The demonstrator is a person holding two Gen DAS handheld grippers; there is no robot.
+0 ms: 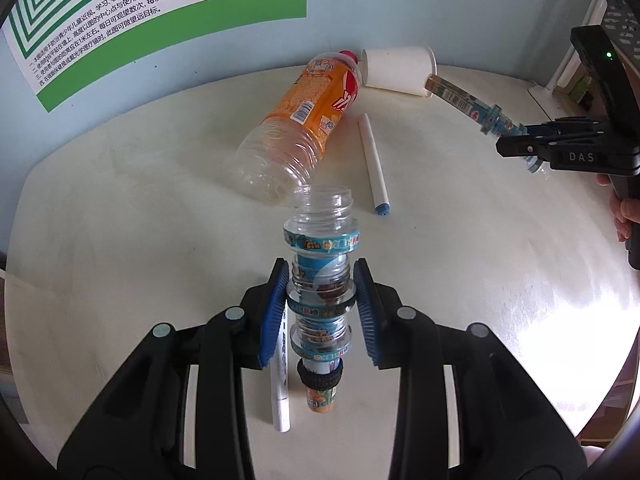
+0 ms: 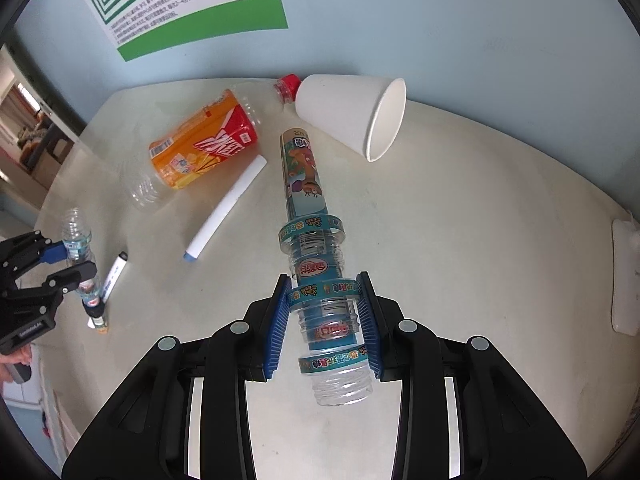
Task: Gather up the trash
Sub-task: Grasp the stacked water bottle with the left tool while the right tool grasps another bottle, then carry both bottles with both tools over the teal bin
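My left gripper (image 1: 321, 280) is shut on a small clear ribbed bottle (image 1: 320, 280) with blue label bands, open neck pointing away, held just above the table. My right gripper (image 2: 323, 292) is shut on a second, similar small bottle (image 2: 316, 272) with a long cartoon-printed tube end; it also shows in the left wrist view (image 1: 476, 110), its tip near the mouth of a white paper cup (image 2: 352, 114) lying on its side. An empty orange-labelled drink bottle (image 1: 296, 120) with a red cap lies at the back of the table.
A white marker with a blue cap (image 1: 374, 164) lies beside the orange bottle. Another white pen (image 1: 280, 380) lies under my left gripper. The round cream table (image 1: 500, 280) meets a blue wall with a green-and-white poster (image 1: 140, 12). A white object (image 2: 624, 276) sits at the right edge.
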